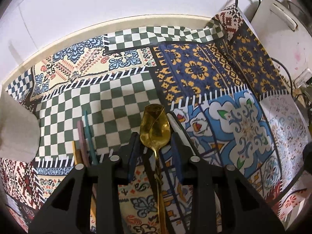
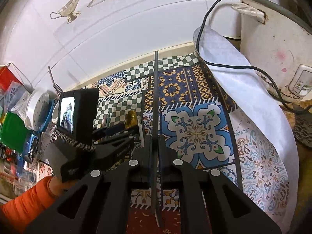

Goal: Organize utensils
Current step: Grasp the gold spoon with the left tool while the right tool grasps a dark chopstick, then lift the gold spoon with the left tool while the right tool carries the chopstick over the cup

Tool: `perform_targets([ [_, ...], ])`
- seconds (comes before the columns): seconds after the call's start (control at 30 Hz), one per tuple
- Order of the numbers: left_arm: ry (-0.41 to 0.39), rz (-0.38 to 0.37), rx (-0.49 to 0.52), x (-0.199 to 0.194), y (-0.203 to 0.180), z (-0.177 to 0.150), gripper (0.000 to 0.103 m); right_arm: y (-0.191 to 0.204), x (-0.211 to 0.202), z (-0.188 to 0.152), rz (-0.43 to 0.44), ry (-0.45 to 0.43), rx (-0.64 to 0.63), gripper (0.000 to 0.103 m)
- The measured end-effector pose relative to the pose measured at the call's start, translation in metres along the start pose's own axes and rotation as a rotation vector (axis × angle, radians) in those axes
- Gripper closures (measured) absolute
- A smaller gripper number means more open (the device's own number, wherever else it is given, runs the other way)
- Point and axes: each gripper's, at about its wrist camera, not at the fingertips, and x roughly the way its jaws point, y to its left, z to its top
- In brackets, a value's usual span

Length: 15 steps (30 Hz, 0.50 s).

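A gold spoon [image 1: 155, 124] lies on the patterned cloth [image 1: 124, 89], bowl pointing away, its thin handle running back between the fingers of my left gripper [image 1: 156, 136]. The jaws stand open on either side of it, and the pads do not press the handle. Left of it lie pink [image 1: 82, 136], teal [image 1: 89, 134] and tan [image 1: 75, 152] sticks, and a white utensil [image 1: 179, 128] lies to its right. My right gripper [image 2: 155, 136] is shut on a dark slim stick [image 2: 156, 93], which points away above the cloth. The left gripper [image 2: 120, 128] and the spoon [image 2: 131, 117] also show in the right wrist view.
A white appliance [image 2: 273, 42] with a black cable [image 2: 206, 25] stands at the right, where the cloth [image 2: 243, 97] curls up. A white holder [image 2: 37, 109] with forks [image 2: 54, 83] and clutter sit at the left. An orange sleeve [image 2: 25, 200] is at the lower left. A tiled wall [image 1: 117, 3] is behind.
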Motion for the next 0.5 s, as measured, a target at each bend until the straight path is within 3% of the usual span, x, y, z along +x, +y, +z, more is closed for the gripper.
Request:
perform_targets([
  [0.1, 0.022, -0.041, 0.001, 0.002, -0.003, 0.004, 0.058, -0.005, -0.004, 0.000, -0.008, -0.010, 0.011, 0.097],
  [0.27, 0.019, 0.019, 0.031, 0.007, -0.013, 0.011, 0.057, -0.013, -0.009, 0.001, -0.025, -0.024, 0.024, 0.098],
  [0.33, 0.016, 0.026, 0.020, 0.007, -0.013, 0.014, 0.061, -0.015, -0.010, 0.001, -0.026, -0.025, 0.029, 0.097],
  [0.37, 0.011, 0.027, 0.018, 0.007, -0.013, 0.015, 0.069, -0.015, -0.011, 0.001, -0.025, -0.027, 0.030, 0.097],
  [0.5, 0.006, 0.028, 0.017, 0.007, -0.013, 0.014, 0.070, -0.012, -0.015, 0.004, -0.020, -0.039, 0.023, 0.098],
])
